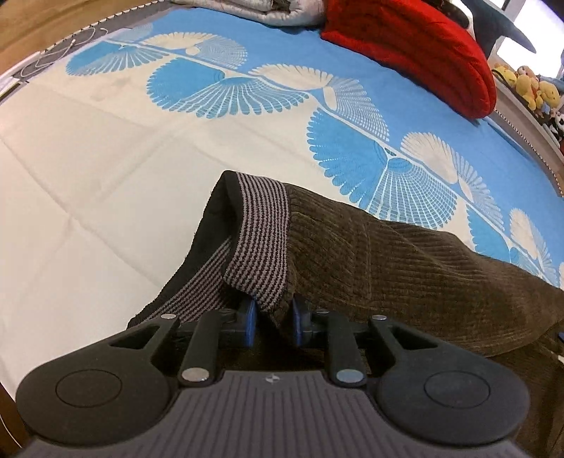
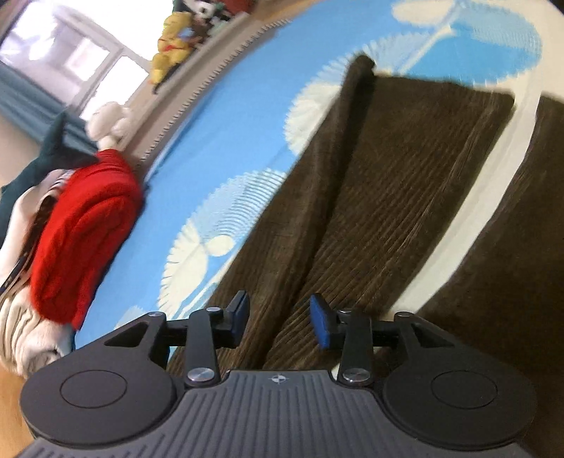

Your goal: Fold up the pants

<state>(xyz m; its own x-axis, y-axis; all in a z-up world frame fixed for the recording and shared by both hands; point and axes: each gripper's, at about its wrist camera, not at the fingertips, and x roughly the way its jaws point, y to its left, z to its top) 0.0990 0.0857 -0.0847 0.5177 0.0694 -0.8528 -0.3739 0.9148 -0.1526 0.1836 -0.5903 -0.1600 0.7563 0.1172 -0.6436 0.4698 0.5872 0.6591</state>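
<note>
Dark brown corduroy pants (image 1: 387, 246) lie on the bed, their striped grey-and-black waistband (image 1: 261, 218) lifted into a tent. My left gripper (image 1: 275, 319) is shut on a fold of that waistband, and its blue pads (image 1: 251, 317) pinch the cloth from both sides. In the right wrist view both pant legs (image 2: 387, 176) stretch away side by side with a strip of cream cover between them. My right gripper (image 2: 280, 317) hovers open over the nearer leg. Nothing sits between its blue pads (image 2: 320, 324). The picture there is blurred.
The bed cover (image 1: 105, 158) is cream with blue fan patterns. A folded red garment (image 1: 416, 45) (image 2: 81, 239) and a pale folded blanket (image 1: 246, 10) lie at the bed's edge. Plush toys (image 1: 528, 88) (image 2: 176, 35) line a ledge beyond. A white cable (image 1: 53, 53) rests at one corner.
</note>
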